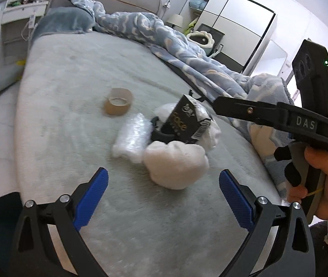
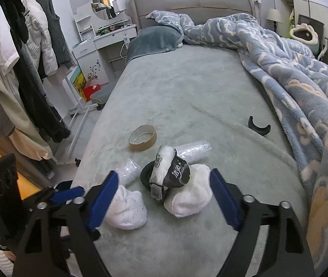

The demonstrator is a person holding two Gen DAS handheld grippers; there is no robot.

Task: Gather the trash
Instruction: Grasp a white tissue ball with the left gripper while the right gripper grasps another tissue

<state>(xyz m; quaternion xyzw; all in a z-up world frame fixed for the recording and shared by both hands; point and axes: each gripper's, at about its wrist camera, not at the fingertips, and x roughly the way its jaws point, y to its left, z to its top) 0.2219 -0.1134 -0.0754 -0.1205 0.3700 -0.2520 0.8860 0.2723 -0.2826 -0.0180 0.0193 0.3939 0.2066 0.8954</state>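
Black packet stands tilted among white wads, top toward blanket

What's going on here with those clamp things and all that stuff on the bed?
A person is clearing rubbish off the bed, holding a gripper in each hand. A small pile lies near the bed's foot: a black-and-white wrapper, crumpled white tissues, bubble wrap and an empty tape roll. The right gripper is open around the wrapper but not yet squeezing it. The left gripper hovers open just short of a tissue wad. Nothing has been picked up.
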